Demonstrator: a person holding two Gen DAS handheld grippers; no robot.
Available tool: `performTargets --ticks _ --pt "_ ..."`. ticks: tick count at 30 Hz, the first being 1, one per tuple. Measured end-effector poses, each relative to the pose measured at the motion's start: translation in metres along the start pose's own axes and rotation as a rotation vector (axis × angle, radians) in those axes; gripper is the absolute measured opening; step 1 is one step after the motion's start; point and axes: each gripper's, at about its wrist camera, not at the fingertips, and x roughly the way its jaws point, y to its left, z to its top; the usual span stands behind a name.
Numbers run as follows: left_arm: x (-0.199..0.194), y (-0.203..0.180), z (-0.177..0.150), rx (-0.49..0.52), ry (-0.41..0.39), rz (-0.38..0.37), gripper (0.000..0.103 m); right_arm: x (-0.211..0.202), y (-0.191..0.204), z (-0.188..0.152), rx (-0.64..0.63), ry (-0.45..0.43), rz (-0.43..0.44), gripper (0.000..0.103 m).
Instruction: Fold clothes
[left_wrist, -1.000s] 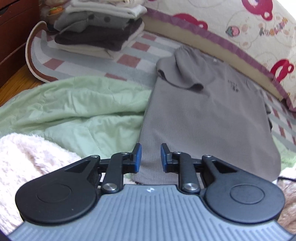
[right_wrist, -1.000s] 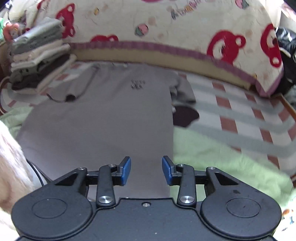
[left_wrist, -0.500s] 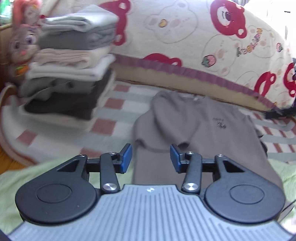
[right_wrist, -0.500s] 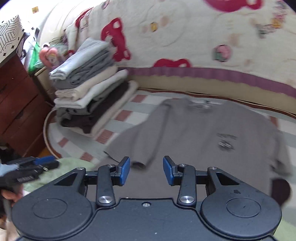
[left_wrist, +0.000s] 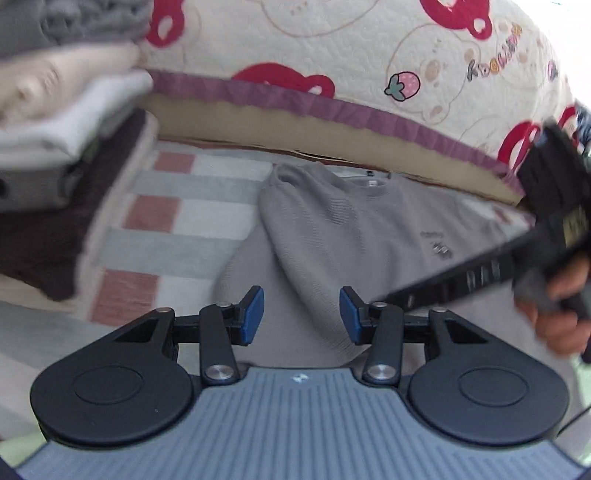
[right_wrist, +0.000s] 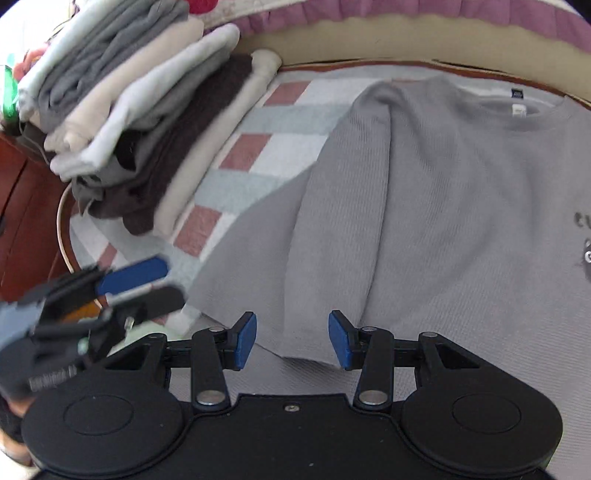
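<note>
A grey long-sleeved shirt lies flat, front up, on the checked sheet. Its left sleeve is folded down over the front. My left gripper hovers open above that sleeve with nothing between its pads. My right gripper is just above the sleeve's cuff end, its jaws opening, and the pads do not press the cloth. The right tool's black body and the hand holding it cross the left wrist view. A blue pad of the left gripper shows in the right wrist view.
A tall stack of folded clothes stands close to the left of the shirt. A bear-print quilt rises behind it. A wooden dresser stands at the far left.
Both grippers have swept in towards the shirt's folded left sleeve and the stack. The left jaws have widened. The right tool has come into the left wrist view.
</note>
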Motion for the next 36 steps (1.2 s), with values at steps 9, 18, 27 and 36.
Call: performTargets --ticks 9,18,27,36 --pt "0.019 0.006 -0.035 0.152 -0.032 -0.026 0.043 0.032 -0.009 0.017 0.007 0.005 -0.063 0.061" --pt "0.020 -0.019 -0.043 0.280 -0.054 -0.135 0.045 0.030 0.001 0.012 -0.059 -0.076 0.063 0.006" --pt "0.047 -0.042 -0.017 0.344 -0.084 0.021 0.013 -0.002 0.000 0.040 0.099 -0.188 0.259 0.006" --pt "0.029 0.054 0.045 0.113 -0.220 0.521 0.002 0.003 -0.032 0.042 0.034 -0.175 -0.024 0.012"
